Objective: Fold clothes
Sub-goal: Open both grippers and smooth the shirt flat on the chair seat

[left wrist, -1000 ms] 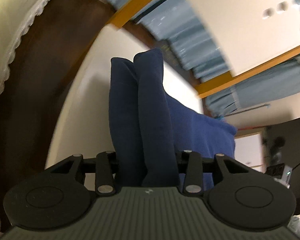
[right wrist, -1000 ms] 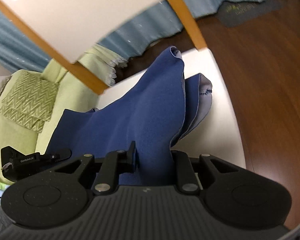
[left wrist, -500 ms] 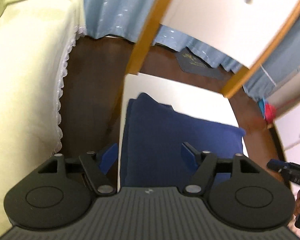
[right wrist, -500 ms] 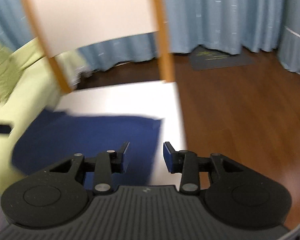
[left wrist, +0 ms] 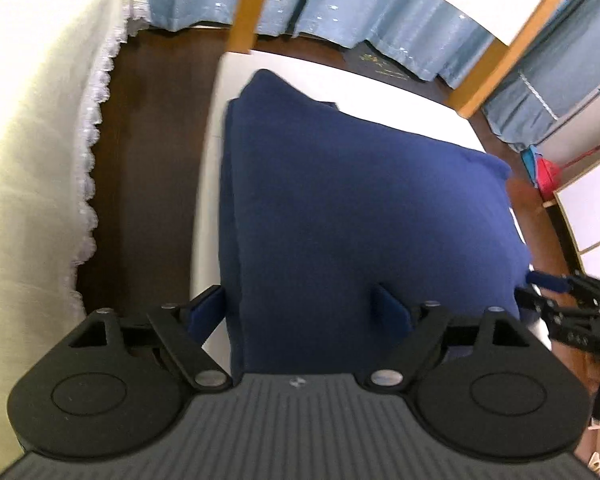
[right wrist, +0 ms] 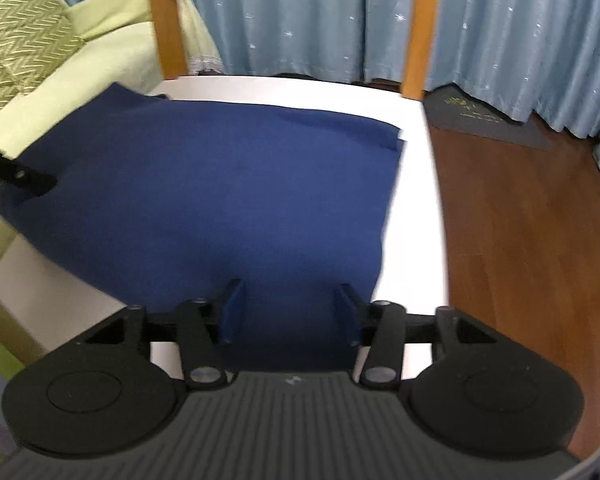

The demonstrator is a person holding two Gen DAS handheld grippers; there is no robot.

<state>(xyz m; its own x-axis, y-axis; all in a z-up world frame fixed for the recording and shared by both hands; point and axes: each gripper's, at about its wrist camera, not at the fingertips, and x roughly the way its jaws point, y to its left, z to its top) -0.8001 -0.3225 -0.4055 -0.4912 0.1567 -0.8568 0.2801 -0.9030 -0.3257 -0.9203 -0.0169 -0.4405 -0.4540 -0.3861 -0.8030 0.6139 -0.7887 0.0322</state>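
Smooth white table (right wrist: 414,184), soft navy cloth (right wrist: 220,184), seemingly folded flat

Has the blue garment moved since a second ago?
Yes. The blue garment, then pinched upright in both grippers, has dropped flat onto the white table; both jaws have just been opening, pads clear of it.

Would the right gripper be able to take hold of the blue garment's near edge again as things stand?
Probably yes: the right gripper is open just above the folded blue garment on the white table, its jaws having just been opening, with nothing between them.
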